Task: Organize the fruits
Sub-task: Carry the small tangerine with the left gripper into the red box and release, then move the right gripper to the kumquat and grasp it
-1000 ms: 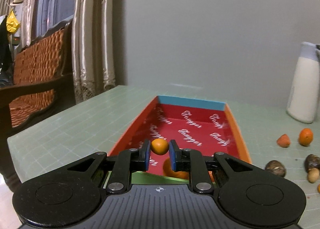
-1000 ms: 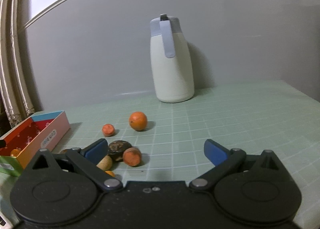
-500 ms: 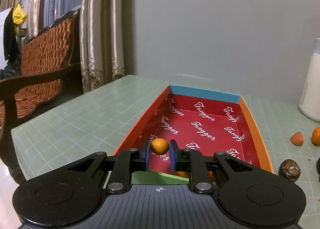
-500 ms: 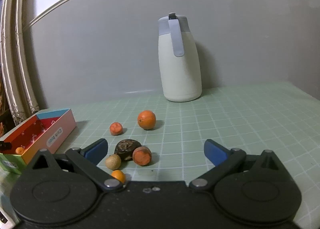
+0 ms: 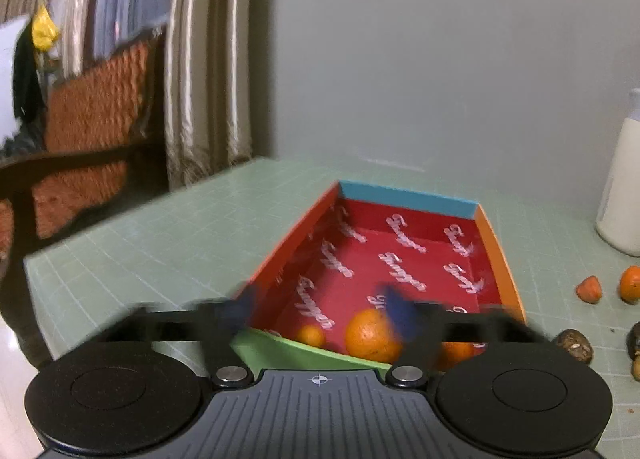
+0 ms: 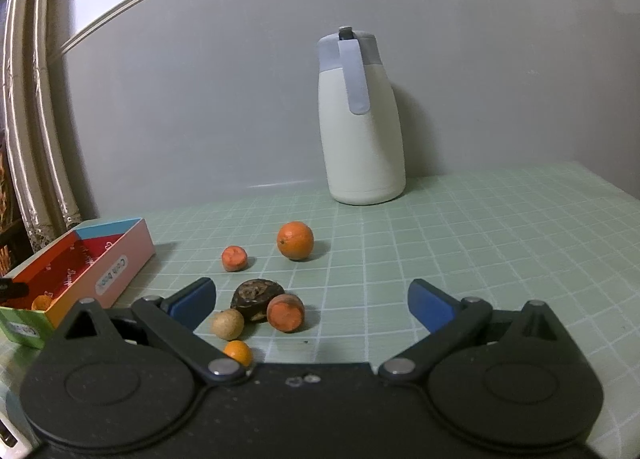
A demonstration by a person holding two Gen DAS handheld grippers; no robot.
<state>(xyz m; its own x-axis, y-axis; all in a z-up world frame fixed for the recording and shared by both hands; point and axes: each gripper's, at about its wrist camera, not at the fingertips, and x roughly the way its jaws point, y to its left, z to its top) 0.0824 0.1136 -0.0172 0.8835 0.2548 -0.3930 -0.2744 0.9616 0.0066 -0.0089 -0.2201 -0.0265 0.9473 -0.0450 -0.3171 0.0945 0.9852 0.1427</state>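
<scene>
Both grippers, left and right, gape empty; the orange looks light, firm, prone to roll: pinch across its middle.

Our left gripper has its fingers spread wide apart and blurred with motion, with nothing between them. Our right gripper is level and also spread wide, its blue-padded fingers sharp and well apart, gripping nothing. Both grippers point forward and slightly down over the worktop.
</scene>
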